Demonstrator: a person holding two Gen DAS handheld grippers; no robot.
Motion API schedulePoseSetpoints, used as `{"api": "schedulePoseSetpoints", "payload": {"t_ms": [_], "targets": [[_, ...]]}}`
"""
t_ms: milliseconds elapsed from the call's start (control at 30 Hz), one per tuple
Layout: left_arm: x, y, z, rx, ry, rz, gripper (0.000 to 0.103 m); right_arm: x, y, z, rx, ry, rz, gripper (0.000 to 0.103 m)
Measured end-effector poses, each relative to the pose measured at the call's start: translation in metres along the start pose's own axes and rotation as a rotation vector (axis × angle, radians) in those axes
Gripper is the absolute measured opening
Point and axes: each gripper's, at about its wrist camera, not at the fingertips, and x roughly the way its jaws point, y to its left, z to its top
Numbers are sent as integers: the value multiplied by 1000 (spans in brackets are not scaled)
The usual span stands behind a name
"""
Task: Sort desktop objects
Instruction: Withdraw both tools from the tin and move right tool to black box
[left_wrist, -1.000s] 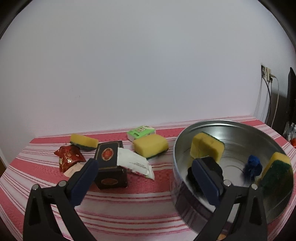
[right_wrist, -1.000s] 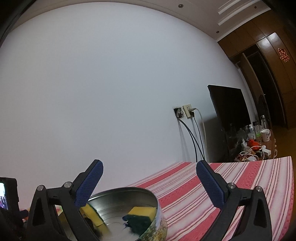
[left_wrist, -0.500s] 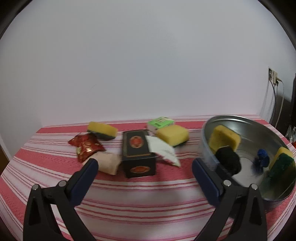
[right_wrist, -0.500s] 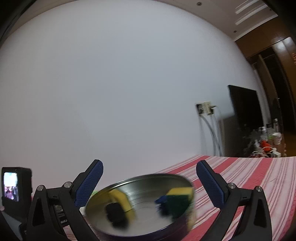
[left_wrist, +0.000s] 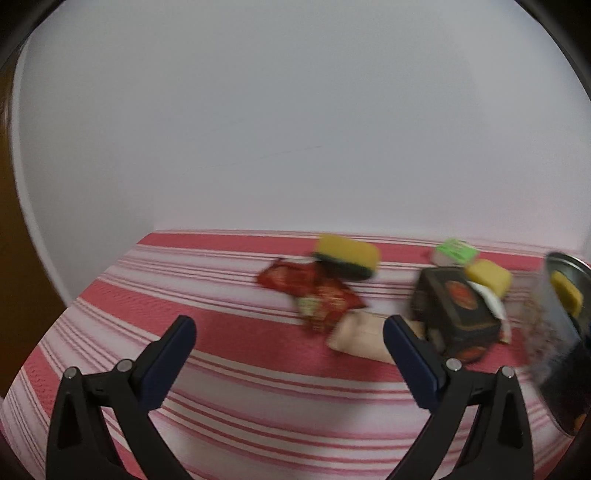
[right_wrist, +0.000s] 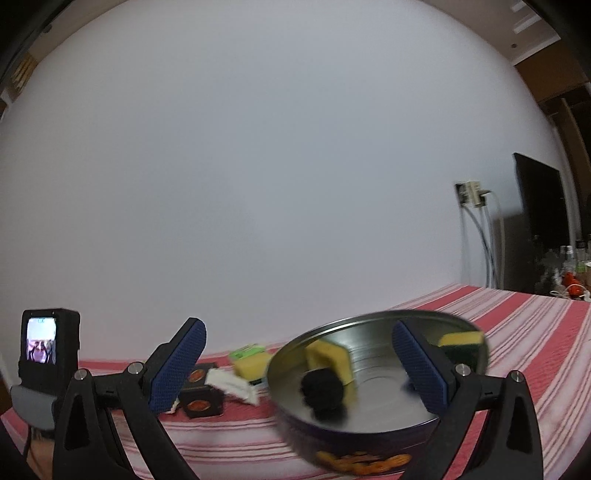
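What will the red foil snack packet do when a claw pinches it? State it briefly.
The red foil snack packet lies crumpled and flat on the striped cloth, so it will likely flop and crinkle instead of holding shape. Its glossy wrapper may slip between pads. It looks thin, so it is probably light.

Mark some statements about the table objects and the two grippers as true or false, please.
1. The left gripper is open and holds nothing. True.
2. The round tin is empty. False: a black ball and yellow sponges lie in it.
3. The red snack packet lies on the striped cloth, outside the tin. True.
4. The right gripper is shut on a sponge. False: its fingers are apart and hold nothing.
5. The dark box is inside the tin. False: it stands on the cloth.
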Motion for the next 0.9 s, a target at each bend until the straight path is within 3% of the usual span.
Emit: {"api": "schedulePoseSetpoints", "payload": {"t_ms": [367,600,733,900], "targets": [[55,48,18,-36,82,97,102,46,50,-22,-57,275,141,102],[74,72,25,-81,106,87,102,83,75,-39,-56,454,195,102],[80,83,24,-94,126,118,102,112,87,-51,-48,554,201,102],[76,87,27,-106,116,112,102,144,93,-62,-12,639,143,101]]}}
